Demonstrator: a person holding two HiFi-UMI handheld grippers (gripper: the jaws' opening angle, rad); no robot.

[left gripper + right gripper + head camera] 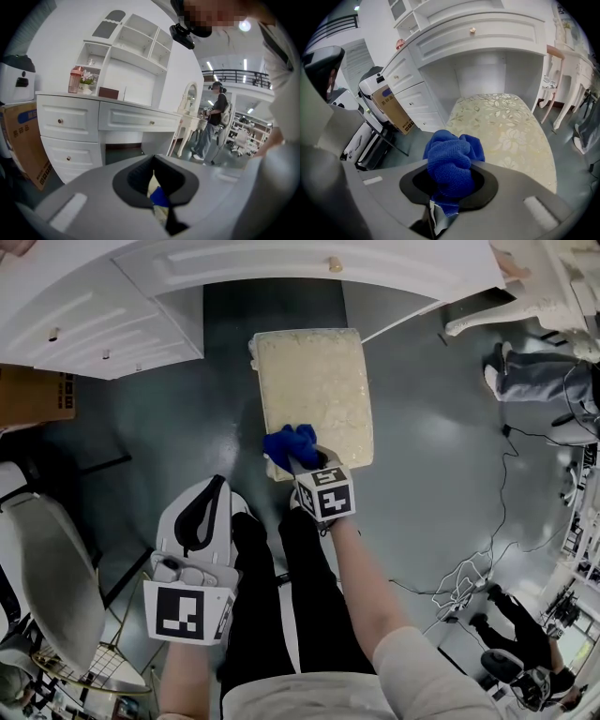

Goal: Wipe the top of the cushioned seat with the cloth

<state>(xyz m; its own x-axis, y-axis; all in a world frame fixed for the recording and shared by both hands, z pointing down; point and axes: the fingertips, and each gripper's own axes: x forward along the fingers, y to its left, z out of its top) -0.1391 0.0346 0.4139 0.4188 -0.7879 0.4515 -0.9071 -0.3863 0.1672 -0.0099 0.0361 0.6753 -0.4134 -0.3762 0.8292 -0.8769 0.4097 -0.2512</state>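
Left gripper (212,493): held low beside the person's left leg, well apart from the seat; fingers together, nothing between them. Idle as judged.

Right gripper (305,458): fingers closed on the cloth (289,444), which bunches out ahead of them in a blue wad.

Cloth position: over the seat's (317,371) near edge, close to its near-left corner. Contact with the fabric cannot be confirmed from either view; it is touching or just above.

Seat stands on the floor (178,427), its far edge tucked under the desk (281,273). Patterned top is bare all the way to the far edge; no damp track or other mark shows what has been covered.

Judgement: cloth is in hand and at the seat, so pickup and approach are done. The wipe itself sits at one end of a stroke; middle, far edge and right side remain to be passed over
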